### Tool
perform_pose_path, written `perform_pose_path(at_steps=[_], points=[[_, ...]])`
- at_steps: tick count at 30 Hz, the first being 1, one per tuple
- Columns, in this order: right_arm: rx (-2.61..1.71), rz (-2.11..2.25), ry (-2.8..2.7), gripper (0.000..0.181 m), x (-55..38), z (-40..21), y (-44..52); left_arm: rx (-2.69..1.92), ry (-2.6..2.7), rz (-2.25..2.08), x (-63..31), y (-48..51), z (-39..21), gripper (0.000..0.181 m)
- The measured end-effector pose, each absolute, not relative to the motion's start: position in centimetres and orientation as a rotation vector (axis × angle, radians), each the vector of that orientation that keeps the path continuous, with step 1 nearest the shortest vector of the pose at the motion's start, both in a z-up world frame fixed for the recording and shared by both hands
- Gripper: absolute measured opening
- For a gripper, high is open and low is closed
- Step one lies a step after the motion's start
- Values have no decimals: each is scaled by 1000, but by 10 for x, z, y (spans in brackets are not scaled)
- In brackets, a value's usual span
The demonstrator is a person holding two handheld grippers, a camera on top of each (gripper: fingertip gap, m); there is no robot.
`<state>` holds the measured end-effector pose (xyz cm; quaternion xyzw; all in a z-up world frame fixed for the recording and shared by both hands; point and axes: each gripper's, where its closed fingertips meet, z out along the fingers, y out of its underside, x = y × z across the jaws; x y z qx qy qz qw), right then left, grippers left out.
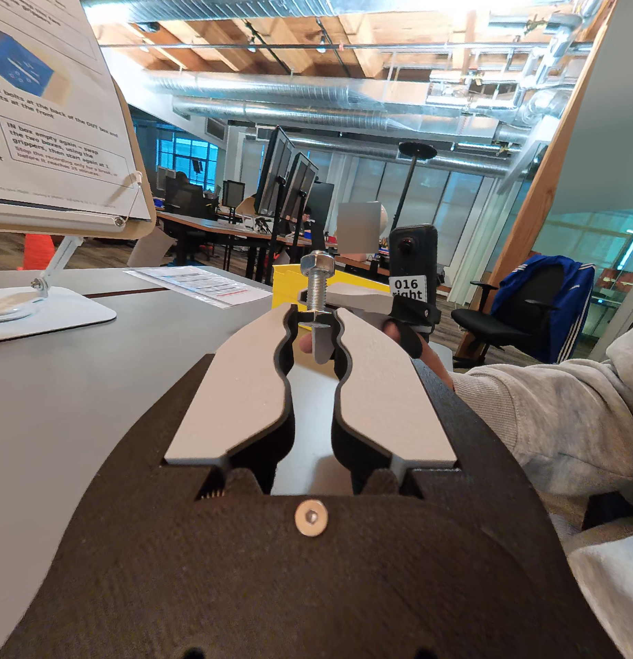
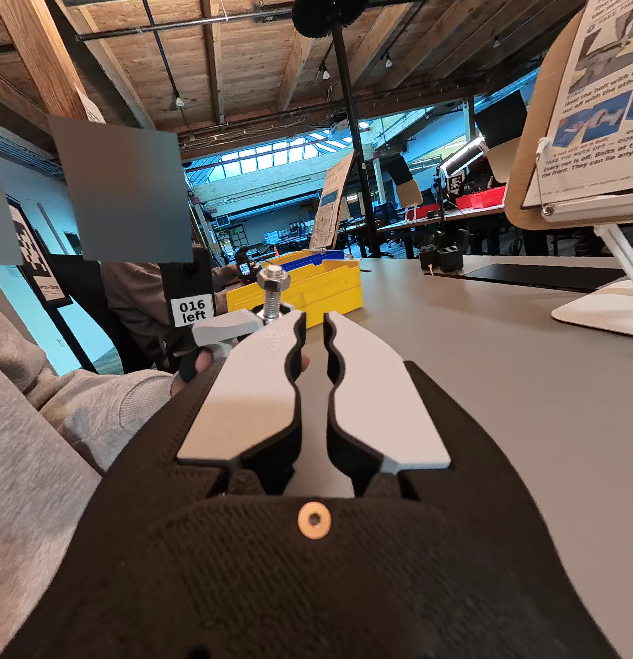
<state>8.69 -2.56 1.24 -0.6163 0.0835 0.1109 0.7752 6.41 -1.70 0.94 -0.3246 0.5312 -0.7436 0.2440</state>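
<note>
Left gripper (image 1: 314,315) gripping one upright bolt (image 1: 315,292), one nut (image 1: 317,263), right gripper (image 2: 314,319) empty.

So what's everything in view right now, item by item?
bolt: one, silver, upright, head clamped in the left gripper
nut: one, silver, threaded on the bolt's top end
bin: one, yellow, on the table beyond the bolt
second bin: one, blue, just behind the yellow one
document stand: one, white base, table's far side, holding printed sheets
laminated sheet: one, lying flat on the table
table: one, grey
office chair: one, black, blue jacket draped over it, background
left gripper: grey fingers, shut on the bolt
right gripper: grey fingers, narrow gap, empty, beside the bolt
sleeves: grey, person's arms
</note>
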Motion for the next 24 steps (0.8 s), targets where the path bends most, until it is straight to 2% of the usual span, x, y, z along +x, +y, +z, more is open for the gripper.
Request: perform_pose_path(at_steps=[4,13,16,20,24], points=[[-1273,187,198,36,90,22,-28,-901,1439,-2054,64,-16,11,19],[-1243,190,138,54,70,31,-28,-891,1472,-2082,69,-25,8,19],[-1218,163,128,84,66,33,-24,-894,1476,-2089,72,-26,8,19],[-1194,244,99,86,48,37,-21,-909,1471,-2107,74,-24,7,19],[-1179,223,80,75,45,41,-26,-903,1465,-2079,76,-19,8,19]])
